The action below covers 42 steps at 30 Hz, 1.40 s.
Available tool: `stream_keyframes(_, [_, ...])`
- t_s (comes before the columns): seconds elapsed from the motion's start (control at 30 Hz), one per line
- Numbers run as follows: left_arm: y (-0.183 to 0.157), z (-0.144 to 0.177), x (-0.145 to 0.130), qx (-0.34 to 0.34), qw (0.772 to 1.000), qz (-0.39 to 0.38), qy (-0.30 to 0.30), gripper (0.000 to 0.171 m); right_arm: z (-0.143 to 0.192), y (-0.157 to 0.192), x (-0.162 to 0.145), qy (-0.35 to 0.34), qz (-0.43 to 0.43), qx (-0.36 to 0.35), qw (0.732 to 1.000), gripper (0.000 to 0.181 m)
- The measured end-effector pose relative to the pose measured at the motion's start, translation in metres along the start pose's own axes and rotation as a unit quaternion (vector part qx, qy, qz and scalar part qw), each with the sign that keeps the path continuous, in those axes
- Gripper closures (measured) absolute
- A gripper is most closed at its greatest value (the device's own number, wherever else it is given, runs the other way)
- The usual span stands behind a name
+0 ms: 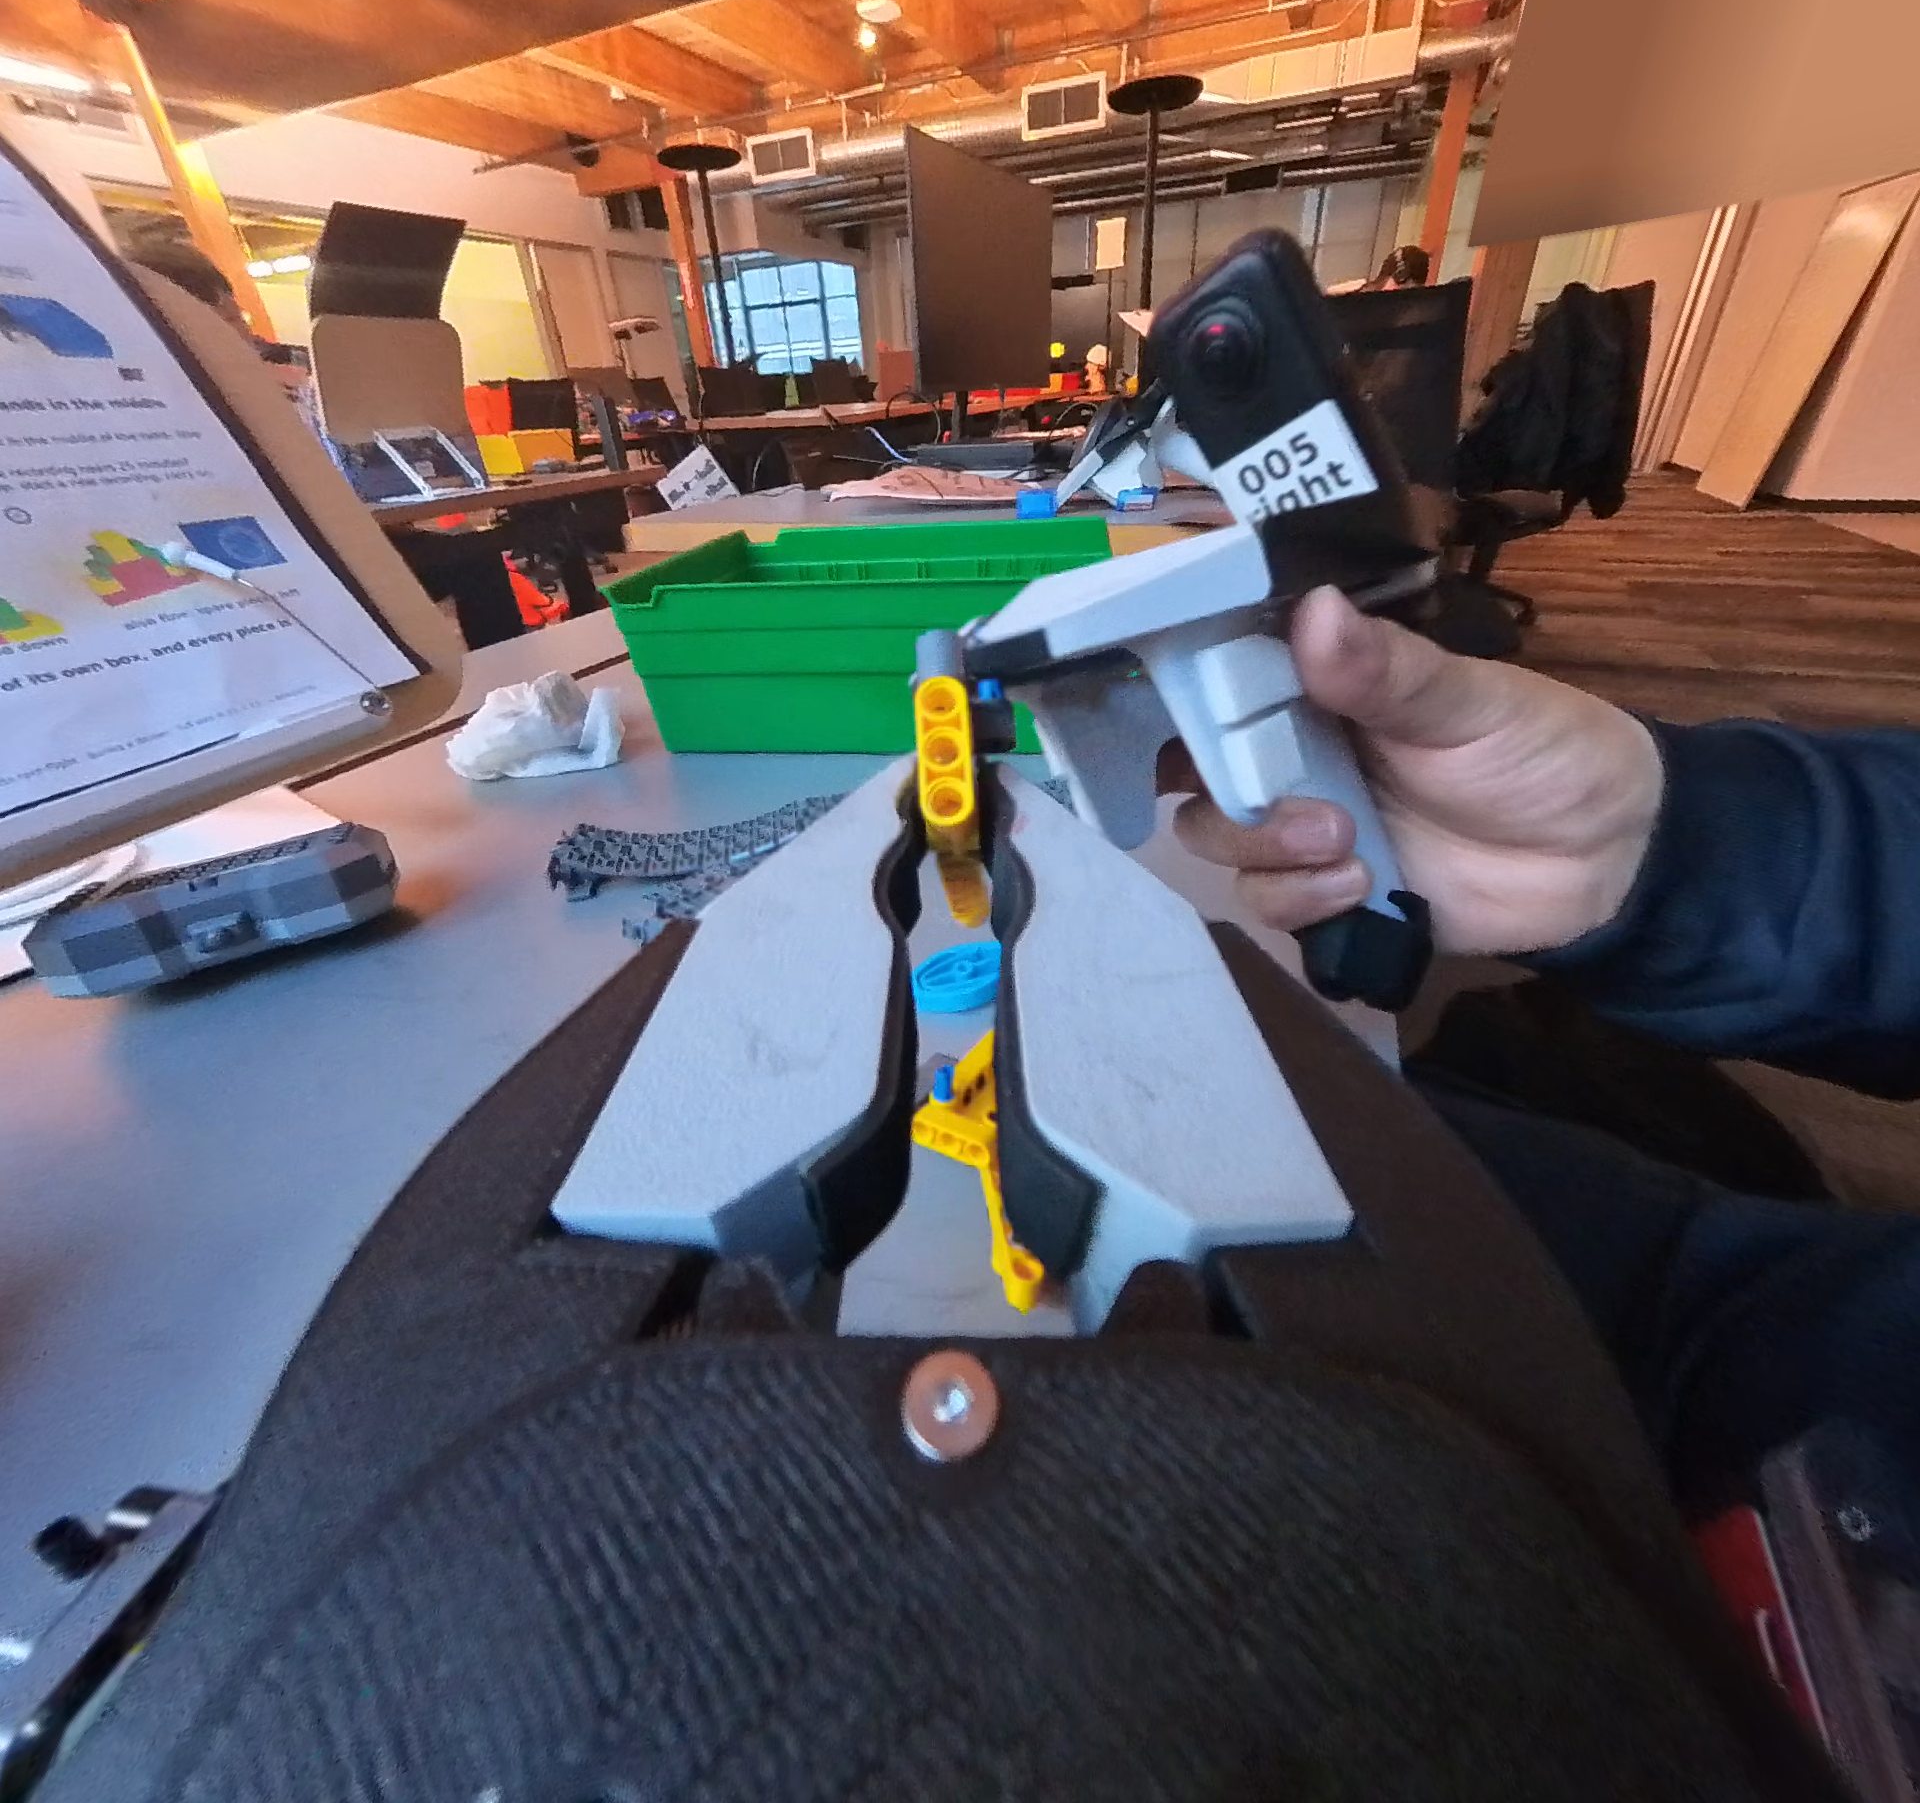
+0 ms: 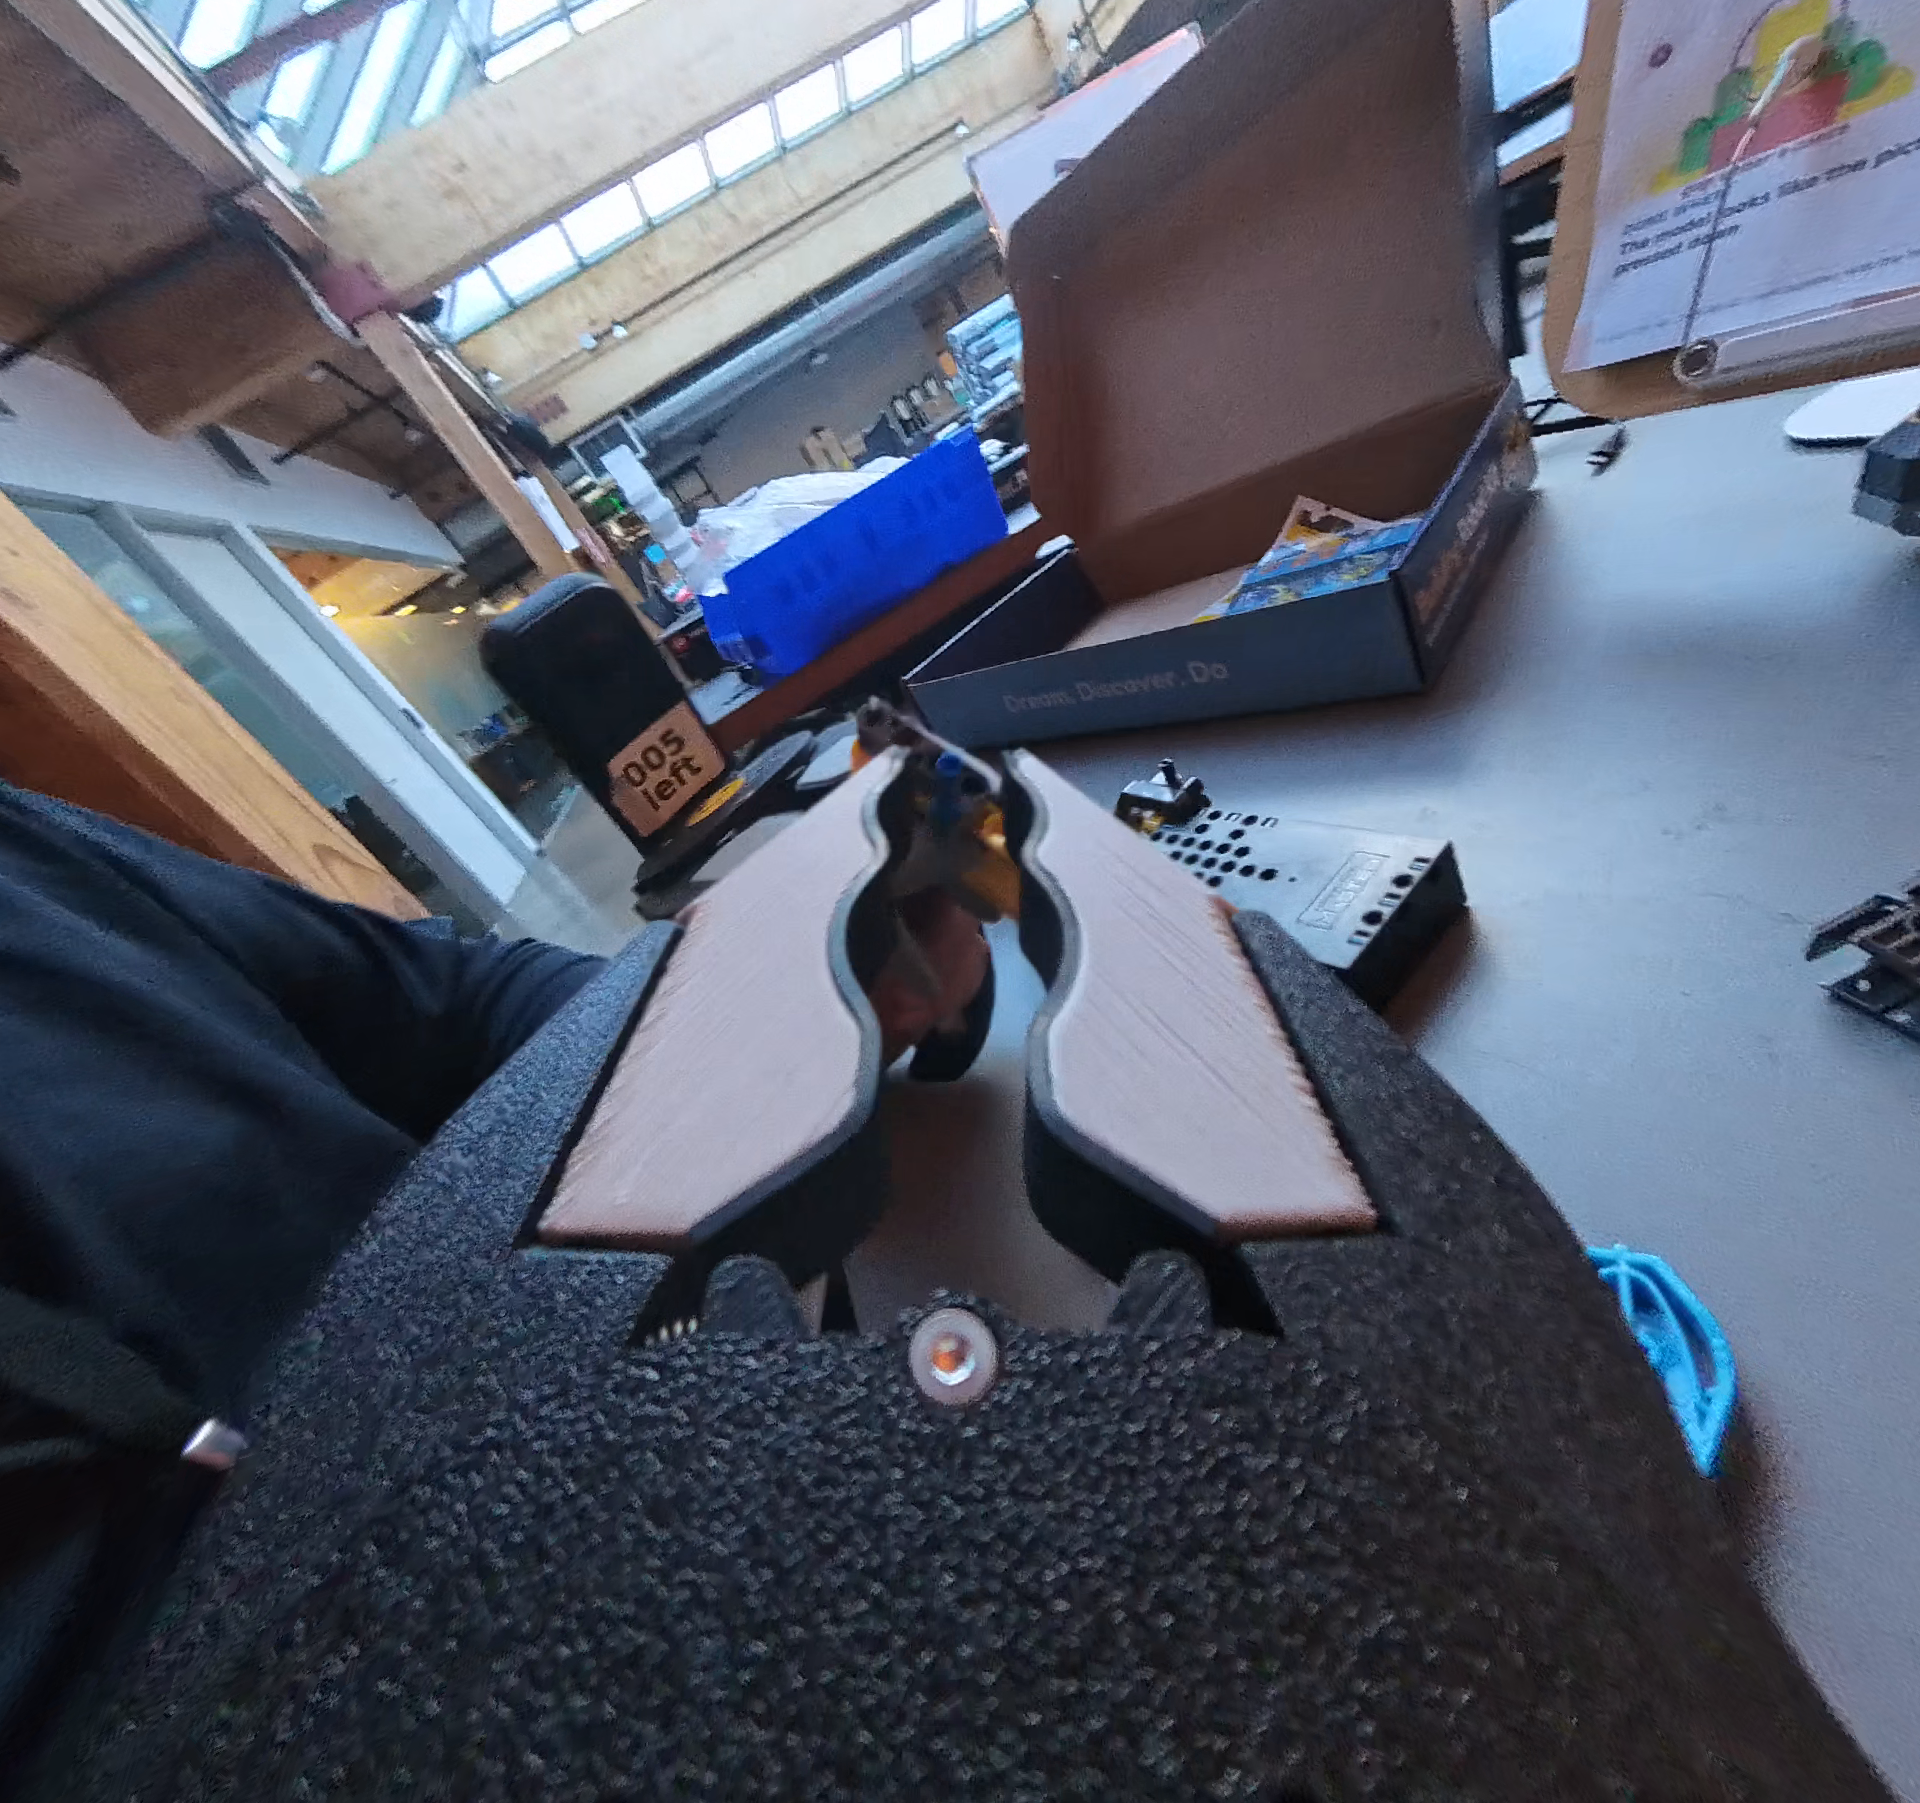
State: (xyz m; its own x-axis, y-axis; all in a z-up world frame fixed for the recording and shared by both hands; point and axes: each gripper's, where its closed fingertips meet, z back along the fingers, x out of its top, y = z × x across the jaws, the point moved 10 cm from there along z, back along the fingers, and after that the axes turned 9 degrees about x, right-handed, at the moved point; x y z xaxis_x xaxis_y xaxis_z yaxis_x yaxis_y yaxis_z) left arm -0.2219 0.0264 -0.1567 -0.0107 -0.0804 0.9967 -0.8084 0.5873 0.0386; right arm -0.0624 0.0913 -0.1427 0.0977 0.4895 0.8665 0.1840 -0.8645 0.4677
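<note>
My left gripper [image 1: 951, 787] is shut on a yellow perforated beam [image 1: 943, 751] and holds it upright above the grey table [image 1: 312, 1078]. My right gripper [image 1: 971, 688], held by a hand [image 1: 1455, 797], comes in from the right with its tips against the top of that beam. In the right wrist view my right gripper [image 2: 951, 777] is closed around a small blue pin [image 2: 945, 803], right at the yellow beam [image 2: 992, 854]. The left gripper's camera body [image 2: 592, 693] shows just beyond. A blue wheel [image 1: 956, 974] and loose yellow pieces [image 1: 971, 1140] lie on the table under my left fingers.
A green bin [image 1: 862, 652] stands behind the grippers, with a crumpled white tissue [image 1: 535, 725] and grey track links [image 1: 675, 849] to its left. A dark block [image 1: 208, 901] and an instruction stand [image 1: 156, 506] are at left. An open cardboard box [image 2: 1247, 506], a black perforated block [image 2: 1320, 880] and the blue wheel [image 2: 1673, 1358] also show. Both grippers' tips are close together, under 4 cm apart.
</note>
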Motion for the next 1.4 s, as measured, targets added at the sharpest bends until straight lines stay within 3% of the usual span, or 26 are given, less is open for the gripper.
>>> stream_keyframes(0.03, [-0.001, -0.001, -0.001, 0.0, 1.0, 0.001, 0.004, 0.165, -0.001, 0.001, 0.001, -0.008, 0.004, 0.002, 1.0, 0.178])
stream_keyframes(0.1, [-0.002, -0.002, -0.002, -0.008, 1.0, 0.008, 0.008, 0.162, -0.002, 0.001, 0.0, -0.005, -0.001, 0.001, 1.0, 0.18])
stream_keyframes(0.2, [-0.001, -0.008, -0.002, -0.045, 0.998, 0.038, 0.03, 0.144, -0.004, -0.004, -0.007, -0.003, -0.032, -0.002, 0.999, 0.18])
stream_keyframes(0.23, [0.001, -0.009, -0.003, -0.039, 0.997, 0.041, 0.044, 0.155, -0.004, -0.007, -0.008, -0.008, -0.046, 0.002, 0.999, 0.18])
stream_keyframes(0.37, [0.002, -0.014, -0.003, -0.012, 0.997, 0.019, 0.069, 0.156, -0.002, -0.011, -0.01, -0.033, -0.039, -0.027, 0.998, 0.181])
stream_keyframes(0.47, [0.003, -0.018, 0.005, 0.011, 0.998, 0.022, 0.056, 0.156, -0.004, -0.014, -0.005, -0.096, -0.073, -0.019, 0.992, 0.181])
stream_keyframes(0.5, [0.003, -0.018, 0.004, 0.0, 0.997, 0.029, 0.069, 0.156, 0.002, -0.016, 0.001, -0.148, -0.079, -0.021, 0.986, 0.181])
stream_keyframes(0.57, [-0.006, -0.013, -0.015, -0.018, 0.993, 0.023, 0.111, 0.156, 0.053, -0.029, 0.042, -0.309, -0.089, -0.022, 0.947, 0.181])
stream_keyframes(0.6, [-0.008, -0.009, -0.011, -0.01, 0.996, 0.014, 0.091, 0.157, 0.078, -0.034, 0.065, -0.325, -0.056, -0.038, 0.943, 0.181])
stream_keyframes(0.67, [-0.001, -0.011, 0.0, -0.01, 0.997, 0.025, 0.072, 0.156, 0.09, -0.035, 0.094, -0.211, -0.02, -0.055, 0.976, 0.181])
stream_keyframes(0.8, [0.014, -0.013, -0.007, -0.012, 0.997, 0.059, 0.048, 0.156, 0.073, -0.015, 0.094, -0.088, 0.014, -0.066, 0.994, 0.181])
stream_keyframes(0.97, [0.015, -0.011, -0.009, -0.003, 0.998, 0.06, 0.025, 0.156, 0.125, -0.021, 0.137, 0.006, 0.117, -0.253, 0.96, 0.181])
stream_keyframes(1.07, [0.01, -0.014, -0.009, -0.015, 0.998, 0.043, 0.035, 0.156, 0.169, -0.054, 0.161, 0.059, 0.073, -0.336, 0.937, 0.18])
stream_keyframes(1.1, [0.007, -0.015, -0.009, -0.017, 0.999, 0.034, 0.037, 0.156, 0.18, -0.066, 0.164, 0.082, 0.042, -0.352, 0.932, 0.171])
stream_keyframes(1.17, [0.003, -0.015, -0.009, -0.02, 0.999, 0.016, 0.04, 0.156, 0.194, -0.082, 0.163, 0.122, -0.001, -0.372, 0.92, 0.158])
stream_keyframes(1.27, [-0.002, -0.016, -0.009, -0.023, 0.999, -0.007, 0.045, 0.156, 0.199, -0.083, 0.159, 0.137, 0.012, -0.405, 0.904, 0.152])
stream_keyframes(1.4, [-0.007, -0.018, -0.009, -0.036, 0.998, -0.022, 0.045, 0.156, 0.161, -0.052, 0.134, 0.156, 0.057, -0.329, 0.929, 0.151])
